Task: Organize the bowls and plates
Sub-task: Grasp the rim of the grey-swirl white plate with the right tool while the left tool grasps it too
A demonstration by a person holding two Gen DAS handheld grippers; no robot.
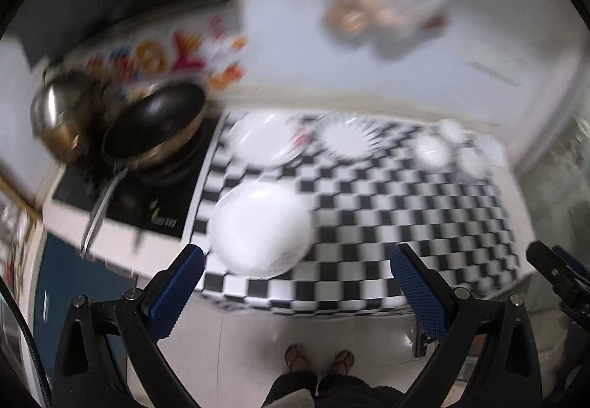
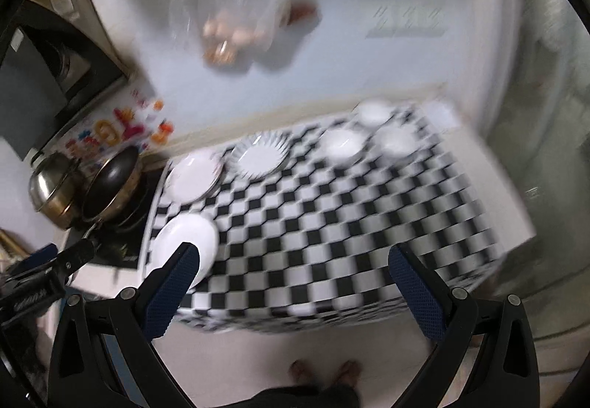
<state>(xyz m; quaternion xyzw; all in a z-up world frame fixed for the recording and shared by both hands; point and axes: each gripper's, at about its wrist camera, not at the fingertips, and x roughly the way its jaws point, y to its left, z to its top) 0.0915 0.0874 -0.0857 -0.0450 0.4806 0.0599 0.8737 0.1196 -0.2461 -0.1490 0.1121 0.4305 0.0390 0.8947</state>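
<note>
A checkered table [image 1: 387,223] [image 2: 332,223] holds white dishes. A large plain plate [image 1: 260,229] [image 2: 184,245] lies at the front left. Behind it lies a second white plate [image 1: 263,142] [image 2: 193,177], then a spiky-patterned plate [image 1: 350,138] [image 2: 260,157]. Three small white bowls [image 1: 429,149] [image 2: 343,144] cluster at the back right. My left gripper [image 1: 295,282] is open and empty, high above the front edge. My right gripper [image 2: 295,282] is open and empty, likewise above the edge. Both views are blurred.
A black pan [image 1: 155,124] [image 2: 110,183] and a steel pot [image 1: 59,113] [image 2: 51,186] stand on a cooktop [image 1: 121,197] left of the table. A plastic bag [image 1: 383,2] [image 2: 236,13] hangs on the wall behind. My feet [image 1: 319,360] stand on the tiled floor.
</note>
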